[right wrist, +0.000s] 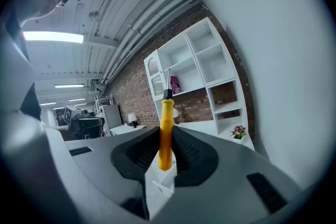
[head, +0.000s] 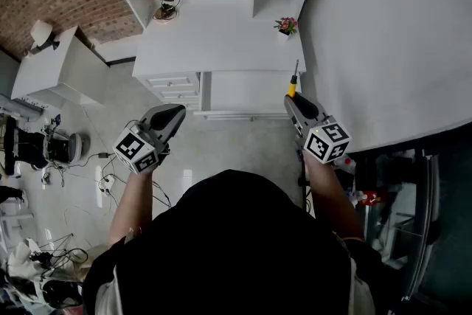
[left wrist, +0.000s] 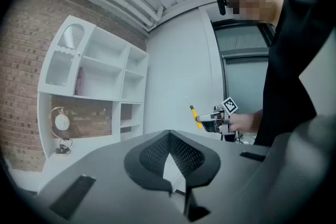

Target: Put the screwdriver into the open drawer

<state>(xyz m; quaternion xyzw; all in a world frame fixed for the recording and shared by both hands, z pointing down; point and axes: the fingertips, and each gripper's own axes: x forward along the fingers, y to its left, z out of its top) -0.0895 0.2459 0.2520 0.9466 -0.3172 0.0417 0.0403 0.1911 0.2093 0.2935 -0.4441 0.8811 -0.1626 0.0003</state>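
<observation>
My right tongs (head: 292, 100) pinched the screwdriver (right wrist: 166, 126) by its yellow handle, shaft pointing ahead toward the white worktop (head: 214, 40), ready for the drawer. My left tongs (left wrist: 169, 136), pressed together, held nothing.

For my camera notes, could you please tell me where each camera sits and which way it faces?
Head view: on the head, looking steeply down at the desk; forearms, left gripper, right gripper show.
Left gripper view: rides that gripper, faces shelves and right gripper; shut jaws show.
Right gripper view: faces shelves; jaws clamp the screwdriver.
Shared: all show the screwdriver.
</observation>
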